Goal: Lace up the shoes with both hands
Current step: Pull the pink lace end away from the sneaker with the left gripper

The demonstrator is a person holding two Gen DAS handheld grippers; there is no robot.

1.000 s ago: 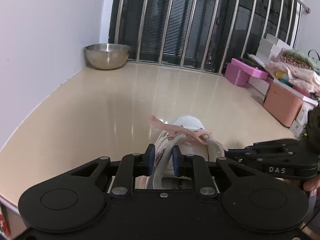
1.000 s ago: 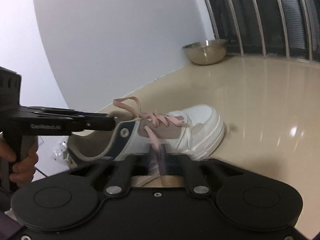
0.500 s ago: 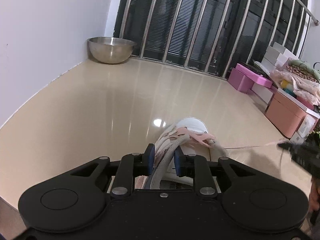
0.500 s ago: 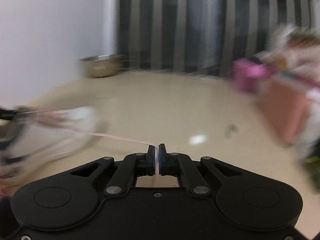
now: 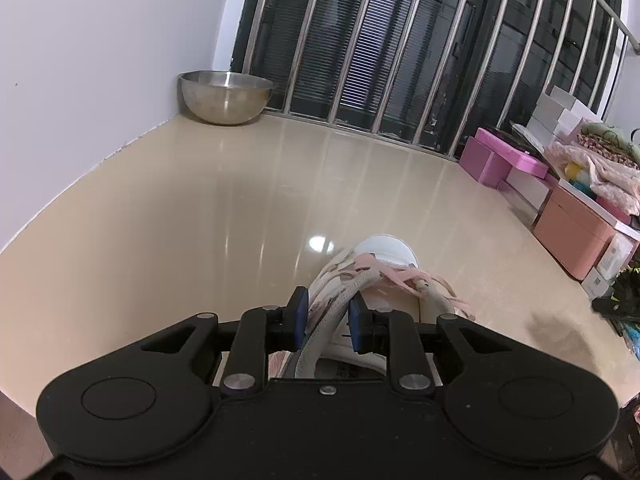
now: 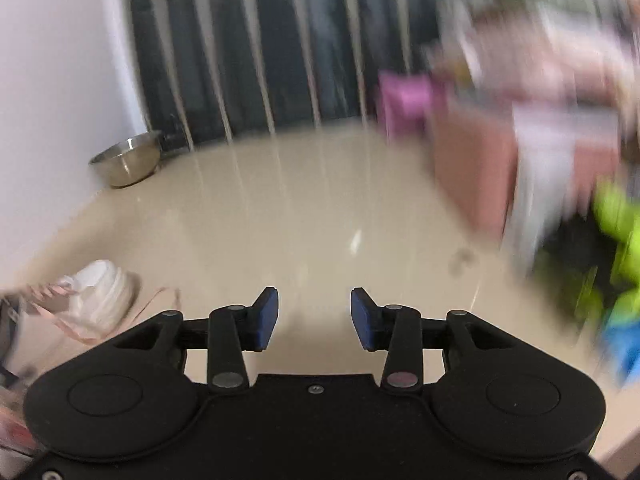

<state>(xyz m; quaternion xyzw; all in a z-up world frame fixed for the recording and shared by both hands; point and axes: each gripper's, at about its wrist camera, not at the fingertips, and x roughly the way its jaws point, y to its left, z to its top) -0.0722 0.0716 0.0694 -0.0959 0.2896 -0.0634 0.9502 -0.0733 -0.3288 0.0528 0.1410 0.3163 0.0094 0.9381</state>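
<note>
Left wrist view: the left gripper (image 5: 326, 318) clamps the collar of the white shoe (image 5: 380, 276) on the floor (image 5: 200, 220); the pink lace (image 5: 404, 278) is threaded, ends untied.

Right wrist view (blurred): the right gripper (image 6: 313, 318), jaws just opening, holds nothing; tying remains.

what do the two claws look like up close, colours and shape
Both look alike: the left claw and right claw are matte black plastic with two round discs on a wide body, silver pivot screws on jointed links, and flat blue pads on the fingers.
</note>
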